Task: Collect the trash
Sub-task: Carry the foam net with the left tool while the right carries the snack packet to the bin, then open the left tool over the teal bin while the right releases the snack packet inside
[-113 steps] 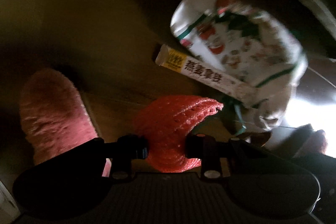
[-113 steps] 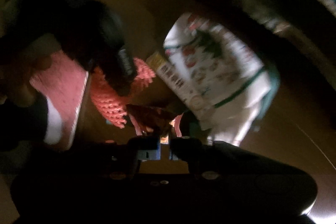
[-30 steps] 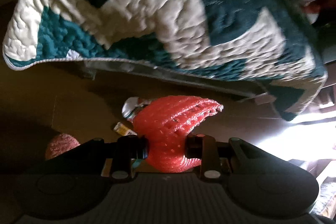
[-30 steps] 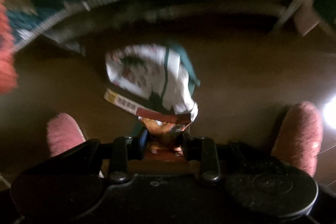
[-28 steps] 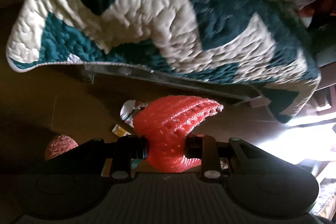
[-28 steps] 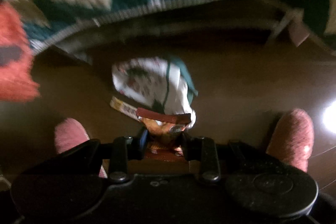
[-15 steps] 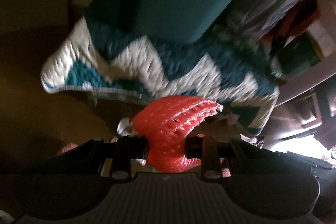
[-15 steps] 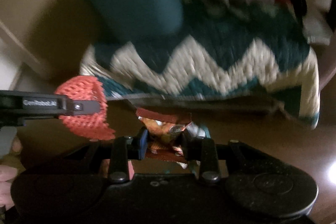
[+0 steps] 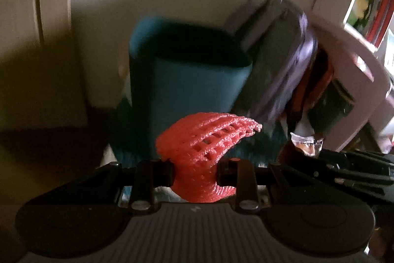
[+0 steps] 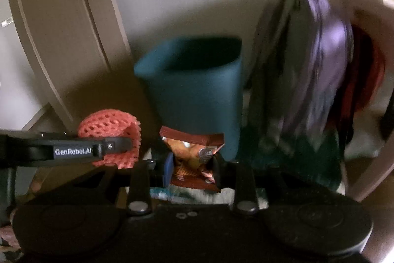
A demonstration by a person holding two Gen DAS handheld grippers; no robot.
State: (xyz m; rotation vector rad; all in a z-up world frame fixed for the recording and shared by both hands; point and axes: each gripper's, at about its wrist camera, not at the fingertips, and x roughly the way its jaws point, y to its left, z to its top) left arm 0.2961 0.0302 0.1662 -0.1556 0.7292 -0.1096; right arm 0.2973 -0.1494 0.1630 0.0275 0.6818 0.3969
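Both pieces were in hand and neither was binned yet, so I judged the pickup done and the drop still to come. My left tool (image 9: pixel 194 170) was pinched nearly closed on the red foam net (image 9: pixel 205 139), which bulged out above the jaws, squeezed to a narrow waist where the pads bit. My right tool (image 10: pixel 192 168) was clamped on the snack wrapper (image 10: pixel 193 152), jaws only partly apart with the packet filling the gap. Ahead of both stood the teal bin (image 10: pixel 197 95), open-topped, its mouth dark and nothing I could make out inside. The net and the wrapper were both short of its rim, in front of its near wall, not over the opening.

The net looked like a soft mesh sleeve, bright red-orange, open-weave, curled like a shell. The wrapper was a crumpled brown-and-orange sachet, torn open at the top, silver lining showing from the left view (image 9: pixel 306 143). A purple-grey bag (image 10: pixel 312 65) leaned just beside the bin.
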